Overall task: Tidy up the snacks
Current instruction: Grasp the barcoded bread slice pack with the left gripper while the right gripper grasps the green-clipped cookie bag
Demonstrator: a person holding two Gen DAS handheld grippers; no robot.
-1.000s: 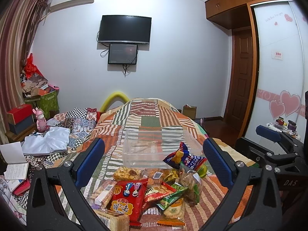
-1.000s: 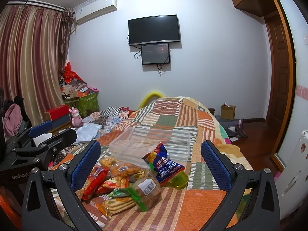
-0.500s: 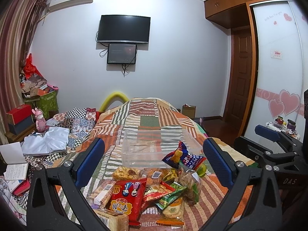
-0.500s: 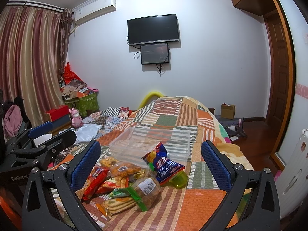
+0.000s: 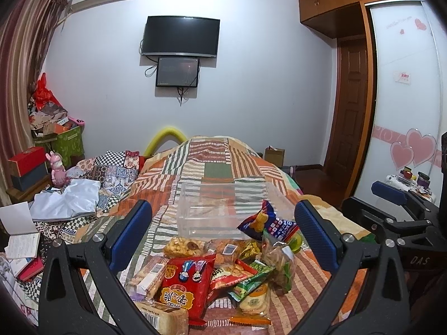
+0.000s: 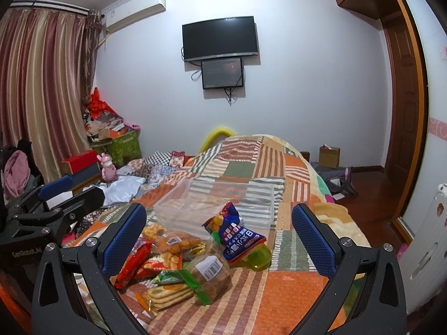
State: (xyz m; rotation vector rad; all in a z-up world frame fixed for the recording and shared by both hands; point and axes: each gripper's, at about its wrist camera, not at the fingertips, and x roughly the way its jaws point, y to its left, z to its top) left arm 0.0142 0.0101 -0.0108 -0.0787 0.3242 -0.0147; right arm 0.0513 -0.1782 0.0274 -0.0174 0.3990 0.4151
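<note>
Evidently nothing is picked yet: my left gripper and right gripper hang released, empty, over the snack pile beside the clear bin (empty, seemingly). Next: choose one packet.

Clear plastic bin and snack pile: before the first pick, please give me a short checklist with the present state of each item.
1. Left gripper open and holding nothing: ok.
2. Right gripper open and holding nothing: ok.
3. Clear plastic bin upright on the patchwork quilt, top open: ok.
4. Bin free of snacks: cannot tell for sure; through the clear walls nothing shows but the quilt pattern.
5. Snacks within easy grasp: not ok for some; packets overlap, and the blue snack bag leans against the bin.
6. Red snack packet on top of the pile, uncovered: ok.
</note>
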